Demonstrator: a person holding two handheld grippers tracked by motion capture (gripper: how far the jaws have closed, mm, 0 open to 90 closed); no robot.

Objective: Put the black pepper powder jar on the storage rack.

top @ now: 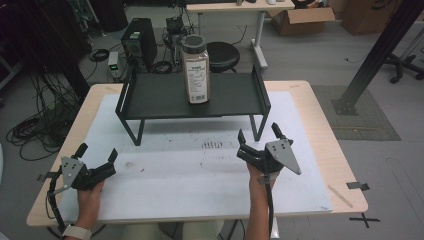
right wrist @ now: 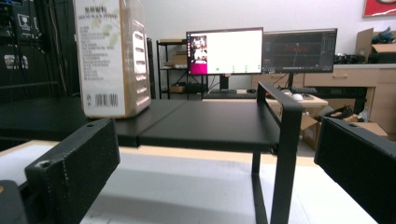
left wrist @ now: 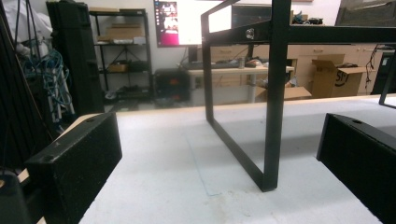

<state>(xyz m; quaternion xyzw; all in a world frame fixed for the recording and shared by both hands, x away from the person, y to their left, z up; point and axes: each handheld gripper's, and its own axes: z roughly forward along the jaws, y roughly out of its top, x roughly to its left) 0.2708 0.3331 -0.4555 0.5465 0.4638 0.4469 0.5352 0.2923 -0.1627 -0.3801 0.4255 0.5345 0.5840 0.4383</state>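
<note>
A tall clear jar (top: 195,70) with a dark lid and a white label stands upright on a black metal shelf (top: 165,97) at the back of the table. Close up in the right gripper view the jar (right wrist: 112,58) rises at the upper left on the shelf (right wrist: 210,123). My left gripper (top: 96,151) rests open near the table's front left corner, nothing between its jaws. My right gripper (top: 258,134) is open in front of the shelf's right leg, also empty. The left gripper view looks at the shelf's left leg frame (left wrist: 273,102).
A white mat (top: 200,165) covers most of the wooden table (top: 320,115). Faint dark marks (top: 212,145) lie on the mat near the middle. Beyond the table are a black stool (top: 222,55), a computer tower (top: 139,42) and cables on the floor.
</note>
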